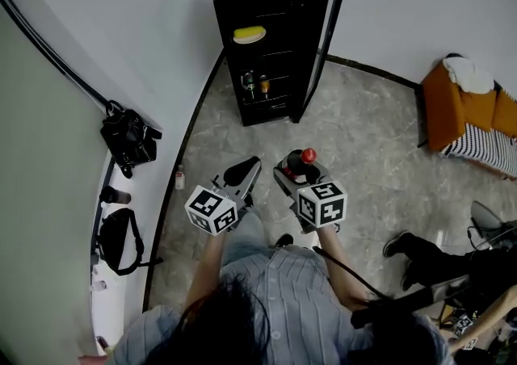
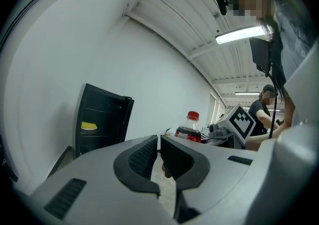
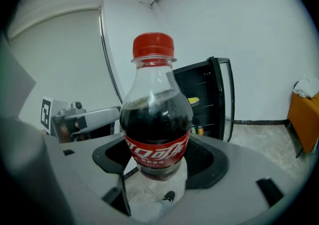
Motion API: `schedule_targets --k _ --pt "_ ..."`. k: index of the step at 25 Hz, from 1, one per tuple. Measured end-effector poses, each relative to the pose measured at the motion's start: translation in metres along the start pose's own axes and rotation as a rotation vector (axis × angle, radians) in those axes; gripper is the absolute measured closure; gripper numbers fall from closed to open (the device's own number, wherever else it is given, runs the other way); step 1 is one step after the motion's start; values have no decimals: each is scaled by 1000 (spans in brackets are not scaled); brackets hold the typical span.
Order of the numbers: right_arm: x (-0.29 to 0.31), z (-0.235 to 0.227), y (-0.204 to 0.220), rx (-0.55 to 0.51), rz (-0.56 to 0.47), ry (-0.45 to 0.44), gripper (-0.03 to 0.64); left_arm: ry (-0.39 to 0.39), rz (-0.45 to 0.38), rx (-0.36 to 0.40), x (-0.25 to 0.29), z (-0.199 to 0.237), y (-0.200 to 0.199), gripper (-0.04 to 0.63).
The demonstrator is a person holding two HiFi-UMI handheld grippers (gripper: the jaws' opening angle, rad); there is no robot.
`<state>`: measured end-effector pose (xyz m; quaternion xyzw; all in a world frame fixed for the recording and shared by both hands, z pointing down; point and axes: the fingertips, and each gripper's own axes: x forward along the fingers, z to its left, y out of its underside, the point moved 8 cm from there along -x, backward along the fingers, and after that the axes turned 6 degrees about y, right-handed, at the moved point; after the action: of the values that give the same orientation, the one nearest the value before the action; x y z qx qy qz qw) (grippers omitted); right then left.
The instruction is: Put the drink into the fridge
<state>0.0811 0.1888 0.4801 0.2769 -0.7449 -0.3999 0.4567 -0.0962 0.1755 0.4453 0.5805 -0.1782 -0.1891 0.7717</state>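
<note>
The drink is a cola bottle (image 1: 303, 158) with a red cap and red label, held upright above the floor. My right gripper (image 1: 292, 171) is shut on its lower body; in the right gripper view the bottle (image 3: 155, 119) fills the middle between the jaws (image 3: 157, 157). My left gripper (image 1: 246, 168) hangs beside it on the left, shut and holding nothing (image 2: 158, 144). The black fridge (image 1: 271, 40) stands ahead by the wall, some way off, with its door (image 1: 323, 40) swung open to the right. It also shows as the fridge (image 2: 102, 119) and the fridge (image 3: 207, 99).
Inside the fridge lie a yellow item (image 1: 249, 34) on an upper shelf and small bottles (image 1: 256, 85) lower down. Black bags (image 1: 128, 139) rest on a ledge at left. An orange seat (image 1: 468, 113) and another person's shoe (image 1: 397, 244) are at right.
</note>
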Motion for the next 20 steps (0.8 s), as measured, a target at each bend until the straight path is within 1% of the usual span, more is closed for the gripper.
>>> schedule_targets --k 7,15,20 --pt "45 -3 -22 23 9 25 316 24 12 -16 15 55 -12 586" --pt "96 -5 -59 53 17 80 316 78 21 -18 38 123 -40 586" --pt "123 -6 -80 63 10 112 316 111 27 -16 48 158 -53 586"
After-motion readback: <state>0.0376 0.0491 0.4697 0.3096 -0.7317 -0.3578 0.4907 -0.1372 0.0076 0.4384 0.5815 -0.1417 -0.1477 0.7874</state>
